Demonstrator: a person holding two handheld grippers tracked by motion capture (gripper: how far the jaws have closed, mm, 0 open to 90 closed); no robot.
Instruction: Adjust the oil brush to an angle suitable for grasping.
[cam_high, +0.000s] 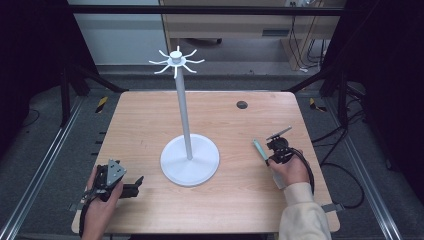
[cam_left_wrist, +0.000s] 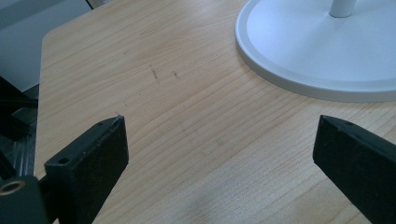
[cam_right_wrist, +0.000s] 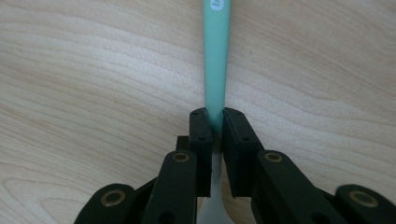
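Green-handled utensil (cam_right_wrist: 215, 56), head hidden behind right hand-held gripper (cam_right_wrist: 213, 128)

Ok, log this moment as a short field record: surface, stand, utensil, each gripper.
surface: wooden table
stand: white hook stand, upright on its round base at mid-table
utensil: teal-handled utensil, grey metal part toward the gripper's body, its type unclear
right gripper: jaws shut on the teal handle, at the table's right side
left gripper: jaws wide open, nothing between them, above bare wood beside the stand's base

No text can be read — the white mark on the green handle (cam_right_wrist: 215, 56) is cut off.
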